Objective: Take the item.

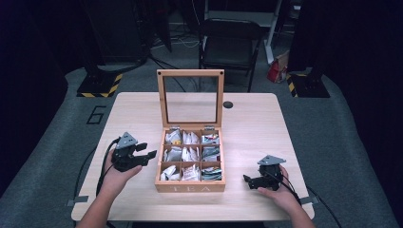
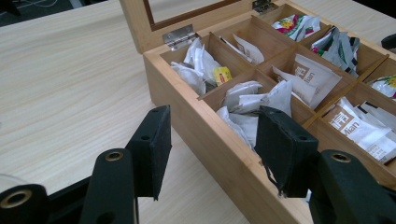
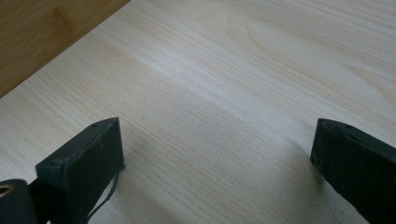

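Nearest the high camera, two forearms are seen entering from the near edge, each hand wrapped around a gripper above the pale wooden table [image 1: 252,118]. At the table's middle a wooden tea box [image 1: 190,186] is set, lettered TEA on its near wall, with its glass-paned lid [image 1: 190,97] swung up and standing upright at the far side. Nine compartments in three rows are formed inside by wooden dividers, and all are filled with tea bags [image 1: 190,154], mostly white sachets, with more colourful packets in the right column. The left gripper [image 1: 145,153] is held just left of the box, pointed toward it, and its jaws are spread wide with nothing between them; in the left gripper view the box's left wall [image 2: 205,130] is framed between the two black jaws, with white sachets [image 2: 243,100] and one small yellow tag [image 2: 222,74] seen just behind it. The right gripper [image 1: 248,181] is held near the table's near right corner, well apart from the box, angled toward it; its jaws are likewise spread apart and empty, and bare table surface [image 3: 224,102] is seen between them in the right gripper view. A small black round disc [image 1: 228,104] is seen on the table right of the lid.
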A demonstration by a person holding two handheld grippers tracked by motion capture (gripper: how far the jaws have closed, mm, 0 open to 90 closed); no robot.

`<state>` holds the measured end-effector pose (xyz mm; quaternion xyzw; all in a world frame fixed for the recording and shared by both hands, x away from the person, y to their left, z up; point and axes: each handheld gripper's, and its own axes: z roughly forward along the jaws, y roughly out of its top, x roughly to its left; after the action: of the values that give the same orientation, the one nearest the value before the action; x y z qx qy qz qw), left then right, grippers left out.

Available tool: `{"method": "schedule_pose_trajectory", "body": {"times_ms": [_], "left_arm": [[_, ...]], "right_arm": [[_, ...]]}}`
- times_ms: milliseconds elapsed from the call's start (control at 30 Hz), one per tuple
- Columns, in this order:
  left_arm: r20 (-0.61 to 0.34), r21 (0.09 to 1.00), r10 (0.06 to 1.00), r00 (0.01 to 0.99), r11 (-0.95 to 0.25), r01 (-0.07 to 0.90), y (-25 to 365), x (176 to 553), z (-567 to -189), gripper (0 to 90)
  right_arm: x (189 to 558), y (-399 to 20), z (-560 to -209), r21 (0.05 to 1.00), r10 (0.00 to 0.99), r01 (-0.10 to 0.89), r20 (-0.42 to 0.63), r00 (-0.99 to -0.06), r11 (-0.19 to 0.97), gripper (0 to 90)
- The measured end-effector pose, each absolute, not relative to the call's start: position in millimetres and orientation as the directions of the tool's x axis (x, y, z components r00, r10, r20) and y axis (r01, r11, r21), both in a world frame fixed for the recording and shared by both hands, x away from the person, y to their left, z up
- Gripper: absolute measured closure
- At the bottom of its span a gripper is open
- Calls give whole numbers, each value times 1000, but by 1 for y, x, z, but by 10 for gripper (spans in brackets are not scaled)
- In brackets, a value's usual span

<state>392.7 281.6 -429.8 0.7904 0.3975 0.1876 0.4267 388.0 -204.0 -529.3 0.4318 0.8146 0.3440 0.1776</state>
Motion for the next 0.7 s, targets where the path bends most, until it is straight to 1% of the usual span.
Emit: {"method": "schedule_pose_trajectory", "body": {"times_ms": [700], "left_arm": [[-26,821,759,650,-355,448,261,402,-426,488]], "right_arm": [[388,-204,-529,714,826,582,8,-564,390,18]]}}
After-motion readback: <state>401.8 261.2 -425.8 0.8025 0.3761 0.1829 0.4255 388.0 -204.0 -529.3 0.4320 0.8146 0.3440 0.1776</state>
